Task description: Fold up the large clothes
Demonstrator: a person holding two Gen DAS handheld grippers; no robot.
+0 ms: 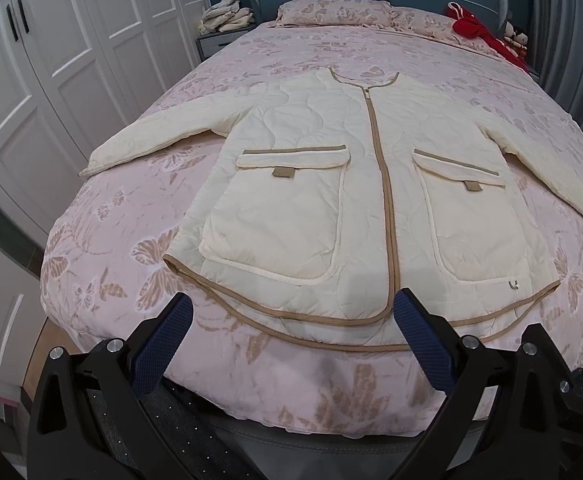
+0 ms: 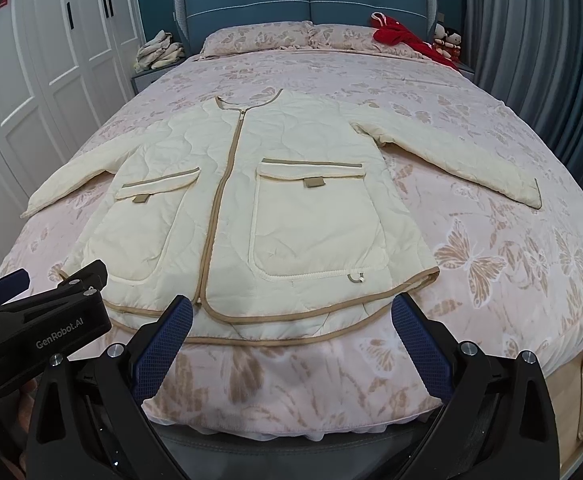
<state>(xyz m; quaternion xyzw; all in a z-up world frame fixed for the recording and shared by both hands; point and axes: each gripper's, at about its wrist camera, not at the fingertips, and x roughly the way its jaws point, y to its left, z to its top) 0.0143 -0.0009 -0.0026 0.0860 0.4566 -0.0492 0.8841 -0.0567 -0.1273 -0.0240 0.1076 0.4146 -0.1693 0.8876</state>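
Quilted cream jacket [image 1: 351,184] spread flat ahead, collar far; left gripper [image 1: 291,332] and right gripper [image 2: 291,332] wide, empty, seemingly equally near hem.

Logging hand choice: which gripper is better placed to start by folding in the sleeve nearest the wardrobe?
Left, probably. That sleeve lies on the left gripper side of the jacket; the right gripper would have to cross it.

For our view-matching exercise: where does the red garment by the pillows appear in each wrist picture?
Left wrist view: the red garment lies top right, at the bed's far corner.
Right wrist view: the red garment lies upper right of centre, on the pillow.
Shared landmark: the cream jacket spread flat mid-bed.
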